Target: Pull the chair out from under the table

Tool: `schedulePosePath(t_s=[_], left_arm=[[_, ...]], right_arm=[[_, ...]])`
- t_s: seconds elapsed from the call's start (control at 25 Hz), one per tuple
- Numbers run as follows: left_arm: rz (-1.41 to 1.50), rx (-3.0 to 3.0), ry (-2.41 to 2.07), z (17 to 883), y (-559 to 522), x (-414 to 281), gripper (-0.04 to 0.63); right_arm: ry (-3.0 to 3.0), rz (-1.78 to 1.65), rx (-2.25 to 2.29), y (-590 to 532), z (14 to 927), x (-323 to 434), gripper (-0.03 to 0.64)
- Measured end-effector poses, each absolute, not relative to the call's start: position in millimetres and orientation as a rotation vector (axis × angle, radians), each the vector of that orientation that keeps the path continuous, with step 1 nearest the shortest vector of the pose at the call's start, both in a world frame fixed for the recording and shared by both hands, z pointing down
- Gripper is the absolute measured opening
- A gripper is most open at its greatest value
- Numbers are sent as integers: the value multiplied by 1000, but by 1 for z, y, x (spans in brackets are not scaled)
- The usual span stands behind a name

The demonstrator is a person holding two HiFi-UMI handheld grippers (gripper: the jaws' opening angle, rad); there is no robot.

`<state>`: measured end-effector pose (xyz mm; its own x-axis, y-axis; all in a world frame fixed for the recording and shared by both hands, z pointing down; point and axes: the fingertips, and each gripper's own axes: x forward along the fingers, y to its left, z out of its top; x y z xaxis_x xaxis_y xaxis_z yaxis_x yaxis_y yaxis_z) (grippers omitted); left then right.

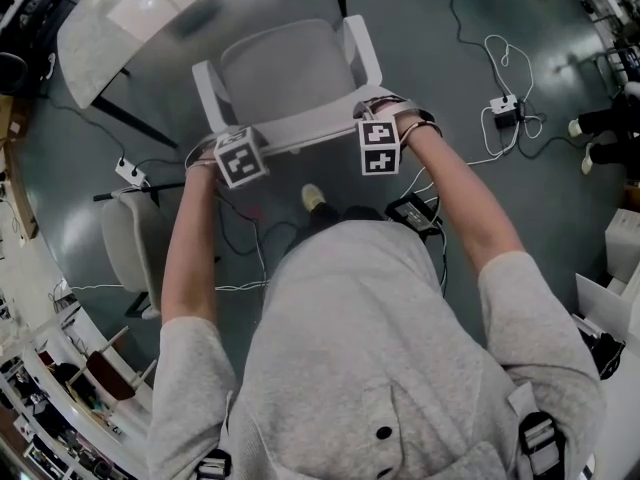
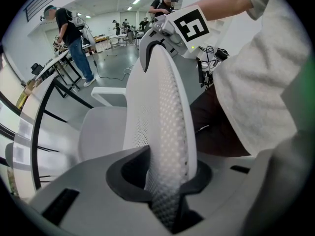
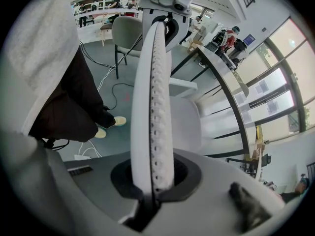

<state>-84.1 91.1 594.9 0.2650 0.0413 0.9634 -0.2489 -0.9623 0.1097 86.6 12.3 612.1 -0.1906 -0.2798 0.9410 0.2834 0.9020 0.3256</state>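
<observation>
- Leftmost, a second chair [image 1: 130,238] stands on the floor beside the person's left arm, with a white socket block [image 1: 130,171] and cables near it. This is judged the tighter side, so the pull should not drift that way.
- Upper left, the desk [image 1: 95,43] shows a rounded edge and a dark leg [image 1: 135,120]. The chair [image 1: 285,68] has its seat just beside that edge; whether any part is under the desk cannot be told.
- Left claw [image 2: 165,178]: closed at a middling width on the backrest [image 2: 167,107], with the mesh top rim pinched between its pads near the rim's left corner.
- Centre: the chair is white with two armrests and faces away from the person, who stands directly behind it with a shoe [image 1: 313,198] close under the backrest.
- Right claw [image 3: 152,178]: drawn nearly together on the thin edge of the same rim, near its right corner.
- Technique: the two grips are symmetric, so an even, level draw straight toward the body is advisable. An unequal pull would likely swing an armrest toward the desk leg. The person's own feet appear to be the nearest obstacle, and a step back would free room.
- Right: open floor carries a white cable [image 1: 500,63] and an adapter block [image 1: 503,105]. Another person's feet [image 1: 600,138] are well apart at the frame edge. This side offers more room.
</observation>
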Motion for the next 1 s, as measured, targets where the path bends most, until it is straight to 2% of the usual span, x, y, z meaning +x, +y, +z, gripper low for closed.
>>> schedulePosePath(t_s=[0.72,0.84,1.0], left_arm=[[1745,2274,-286,595,173,-48,117],[1739,2277,-315,592,186,-42,132],[1547,2228,-350,577,215,-44,195]], right_arm=[[-1694,-547,-55,86,612,120,34],[-1700,-488,-75,106,613,129,35],[-1759,-331,-142,135,599,134,106]])
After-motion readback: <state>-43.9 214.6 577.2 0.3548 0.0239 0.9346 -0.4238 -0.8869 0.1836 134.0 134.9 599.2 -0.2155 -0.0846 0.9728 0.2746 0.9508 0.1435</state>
